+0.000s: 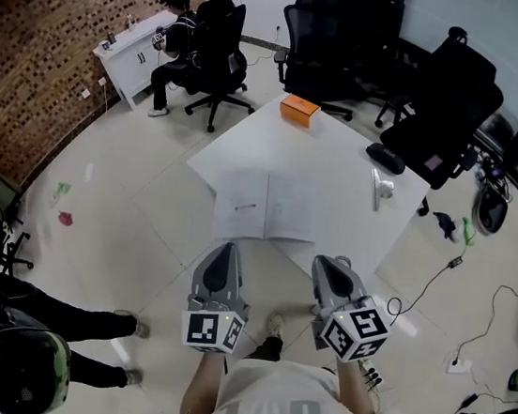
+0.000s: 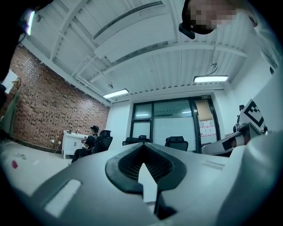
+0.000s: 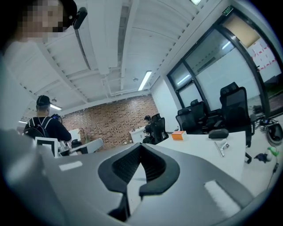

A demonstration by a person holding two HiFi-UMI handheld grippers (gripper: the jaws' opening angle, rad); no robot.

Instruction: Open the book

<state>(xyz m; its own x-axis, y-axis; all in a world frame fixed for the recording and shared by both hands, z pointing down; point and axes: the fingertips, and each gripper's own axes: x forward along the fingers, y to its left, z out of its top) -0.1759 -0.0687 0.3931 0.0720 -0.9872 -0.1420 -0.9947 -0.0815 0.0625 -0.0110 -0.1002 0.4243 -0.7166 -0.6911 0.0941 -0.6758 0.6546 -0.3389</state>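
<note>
The book [image 1: 266, 208] lies open on the near part of the white table [image 1: 338, 179], two pale pages side by side. My left gripper [image 1: 226, 248] and right gripper [image 1: 330, 264] hover just off the table's near edge, short of the book and touching nothing. Both are shut and empty. In the left gripper view the left gripper [image 2: 144, 151] has its jaws together, with a sliver of white showing beyond them. The right gripper [image 3: 140, 149] likewise shows closed jaws, pointing level over the table [image 3: 199, 145].
An orange box [image 1: 298, 108] sits at the table's far corner, a black case [image 1: 385, 157] and a silver object [image 1: 379, 188] along its right edge. Black office chairs [image 1: 446, 112] ring the far side. A person [image 1: 172, 38] sits at a white desk. Cables trail over the floor at the right.
</note>
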